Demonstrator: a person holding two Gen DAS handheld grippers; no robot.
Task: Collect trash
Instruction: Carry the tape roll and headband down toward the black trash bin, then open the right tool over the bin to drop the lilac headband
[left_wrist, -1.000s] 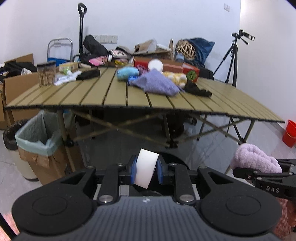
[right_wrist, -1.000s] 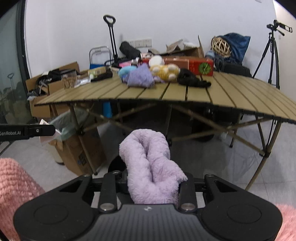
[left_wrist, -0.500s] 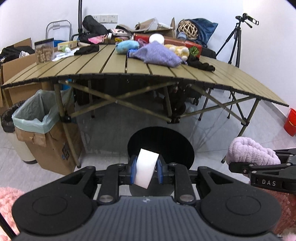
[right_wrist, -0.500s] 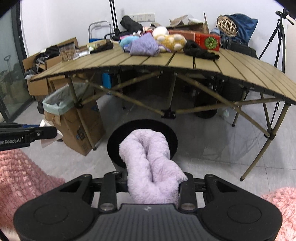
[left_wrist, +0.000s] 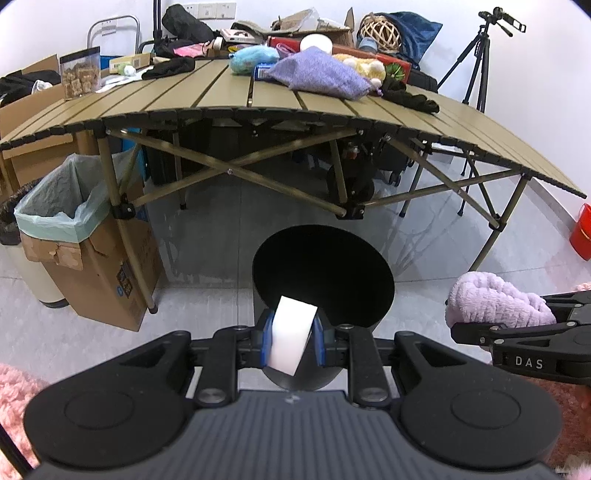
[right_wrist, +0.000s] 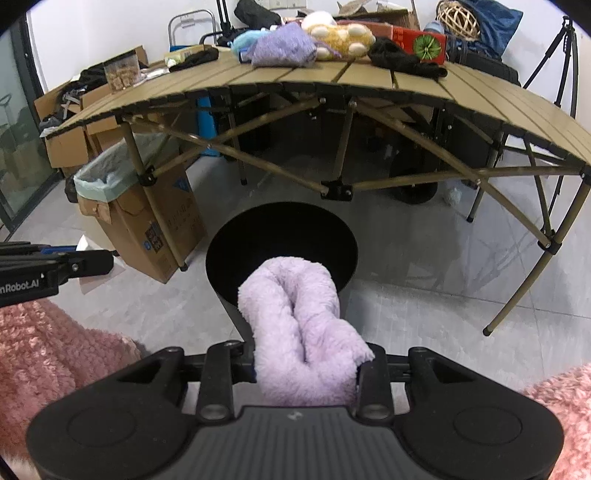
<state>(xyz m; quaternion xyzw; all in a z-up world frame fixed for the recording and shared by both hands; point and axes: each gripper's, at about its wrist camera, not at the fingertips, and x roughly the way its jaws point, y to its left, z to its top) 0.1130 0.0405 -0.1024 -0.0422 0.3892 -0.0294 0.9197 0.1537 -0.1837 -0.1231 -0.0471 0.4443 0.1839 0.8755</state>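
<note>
Black bin (left_wrist: 323, 273): fills more of both views than second ago, both tools lower.
Left gripper (left_wrist: 291, 341): clenched on white sponge block (left_wrist: 291, 339), above bin's near rim.
Right gripper (right_wrist: 304, 365): clamped on lilac fluffy cloth (right_wrist: 299, 332), over near rim.

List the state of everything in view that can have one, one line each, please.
Left hand-held gripper: shut on white block.
Right hand-held gripper: shut on purple fuzzy cloth.
Black bin: open, upright on the floor, just beyond both held things.
Lined cardboard box: open, liner folded over rim.
Folding table: set up, cluttered along the back.
</note>
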